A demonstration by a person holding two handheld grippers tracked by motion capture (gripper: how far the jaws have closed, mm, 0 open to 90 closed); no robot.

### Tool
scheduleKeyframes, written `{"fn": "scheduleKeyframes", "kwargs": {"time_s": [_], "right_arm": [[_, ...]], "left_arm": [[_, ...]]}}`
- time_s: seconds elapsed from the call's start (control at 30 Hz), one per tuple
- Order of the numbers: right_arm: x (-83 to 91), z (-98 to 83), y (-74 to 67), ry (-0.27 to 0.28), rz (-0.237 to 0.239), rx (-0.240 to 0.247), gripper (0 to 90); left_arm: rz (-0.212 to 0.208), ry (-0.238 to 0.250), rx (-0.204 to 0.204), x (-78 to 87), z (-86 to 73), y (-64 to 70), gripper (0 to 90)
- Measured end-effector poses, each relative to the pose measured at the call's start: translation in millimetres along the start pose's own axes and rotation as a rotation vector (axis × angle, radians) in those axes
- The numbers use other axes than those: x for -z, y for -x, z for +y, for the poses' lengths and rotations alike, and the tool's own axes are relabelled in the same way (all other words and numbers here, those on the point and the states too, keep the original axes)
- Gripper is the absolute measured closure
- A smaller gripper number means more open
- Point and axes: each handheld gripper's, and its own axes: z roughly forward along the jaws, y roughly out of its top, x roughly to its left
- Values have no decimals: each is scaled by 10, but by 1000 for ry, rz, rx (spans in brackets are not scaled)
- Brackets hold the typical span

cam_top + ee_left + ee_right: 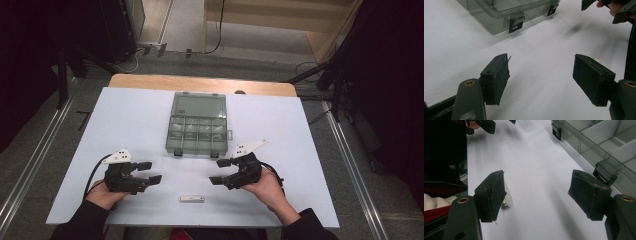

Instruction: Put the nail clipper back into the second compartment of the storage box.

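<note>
At the left of the white table (135,120), the left gripper (149,172) hovers with its jaws spread wide and nothing between them. A small white metal piece (192,199) lies flat near the table's front edge, between the two grippers and touching neither. Behind it, well apart, sits the clear compartment box (197,125) (lid open, latches facing the person). At the right, the right gripper (221,171) is likewise wide and empty, pointing leftward.
</note>
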Motion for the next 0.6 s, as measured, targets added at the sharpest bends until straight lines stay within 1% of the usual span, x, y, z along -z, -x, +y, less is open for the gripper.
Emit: {"fn": "scheduleKeyframes", "kwargs": {"time_s": [0.07, 0.1, 0.13, 0.17, 0.2, 0.3, 0.33, 0.43, 0.6], "right_arm": [[-50, 16, -25, -22, 18, 14, 291], [-50, 16, -25, -22, 18, 14, 291], [-95, 26, -44, -37, 33, 21, 290], [-95, 26, -44, -37, 33, 21, 290], [-136, 34, -65, -52, 43, 29, 291], [-170, 43, -87, -58, 47, 32, 295], [-210, 54, -107, -68, 59, 42, 299], [-263, 64, -130, -100, 66, 71, 308], [-359, 68, -159, -141, 82, 88, 316]], "left_arm": [[4, 3, 7, 13, -19, 4, 289], [4, 3, 7, 13, -19, 4, 289], [3, 3, 1, 19, -28, 10, 289], [3, 3, 1, 19, -28, 10, 289], [1, 0, 2, 21, -35, 10, 289], [1, 0, 3, 17, -43, 9, 289], [5, 1, -1, 25, -52, 9, 289], [5, 0, 5, 29, -55, 3, 289], [5, -9, 4, 20, -64, 1, 289]]}}
